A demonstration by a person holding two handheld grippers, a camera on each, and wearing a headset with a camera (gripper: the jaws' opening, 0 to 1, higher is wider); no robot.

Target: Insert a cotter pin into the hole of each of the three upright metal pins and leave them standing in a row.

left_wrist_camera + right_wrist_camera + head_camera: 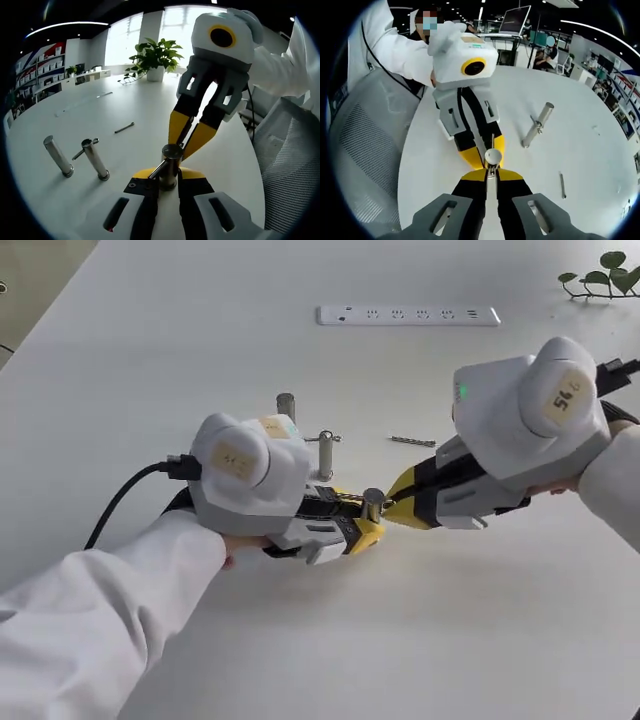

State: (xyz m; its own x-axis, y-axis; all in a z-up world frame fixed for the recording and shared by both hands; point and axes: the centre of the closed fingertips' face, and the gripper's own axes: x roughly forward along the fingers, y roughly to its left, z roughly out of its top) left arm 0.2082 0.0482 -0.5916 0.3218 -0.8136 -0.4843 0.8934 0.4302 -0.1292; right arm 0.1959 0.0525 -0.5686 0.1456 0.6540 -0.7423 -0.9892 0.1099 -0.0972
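Cotter pin (155, 172) at metal pin (173, 170)

**Foot of the nearest metal pin** (373, 502): concealed between the jaws of the left hand-held gripper (366, 528).

**Cotter pin** (491, 171): seen as a thin sliver in the closed jaws of the right hand-held gripper (392, 502). Its shape cannot be made out, nor whether it has been entered in the hole.

**Rear metal pin** (286, 405): lower part masked by the left hand-held gripper's housing.

**Loose cotter pin** (413, 441) on the counter (200, 340): too small for its form to be read.

**Plant** (605, 275): cropped by the upper right edge of the head view.

**Shelves** (45, 70): blurred, so their contents cannot be identified.
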